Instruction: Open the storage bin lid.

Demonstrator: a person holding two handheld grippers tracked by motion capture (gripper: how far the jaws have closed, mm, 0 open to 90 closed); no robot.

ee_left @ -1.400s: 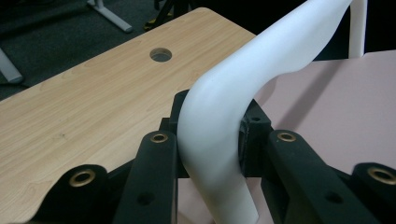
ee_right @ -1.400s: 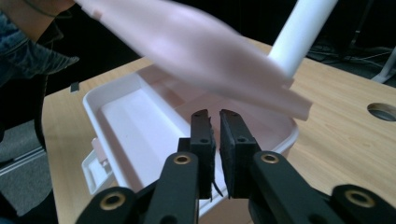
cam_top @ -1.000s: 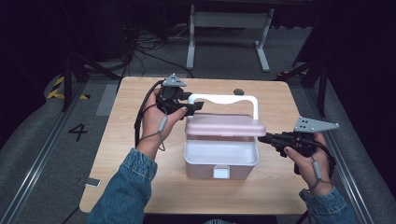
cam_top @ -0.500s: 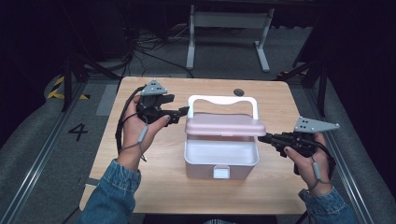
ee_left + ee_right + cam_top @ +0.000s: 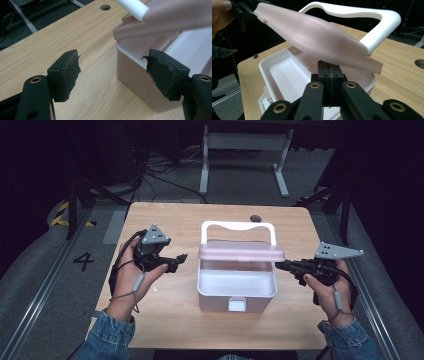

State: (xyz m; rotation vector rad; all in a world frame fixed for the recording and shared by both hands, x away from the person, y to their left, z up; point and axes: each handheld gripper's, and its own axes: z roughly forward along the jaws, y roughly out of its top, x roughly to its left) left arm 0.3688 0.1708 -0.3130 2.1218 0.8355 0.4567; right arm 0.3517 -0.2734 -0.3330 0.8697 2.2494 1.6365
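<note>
Showing floor numeral "4" [image 5: 83, 261], left gripper [image 5: 181, 258] spread apart beside pink box [image 5: 236, 290], right gripper [image 5: 278, 265] pressed together.

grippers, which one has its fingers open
The left gripper: its fingers stand wide apart beside the pink box. The right gripper is shut under the lid.

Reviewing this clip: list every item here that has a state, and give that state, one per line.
box: open, upright on the table
lid: raised, tilted, not closed
handle: swung back behind the lid
front latch: unfastened
left gripper: open, holding nothing, beside the box
right gripper: shut, at the lid's edge
</note>
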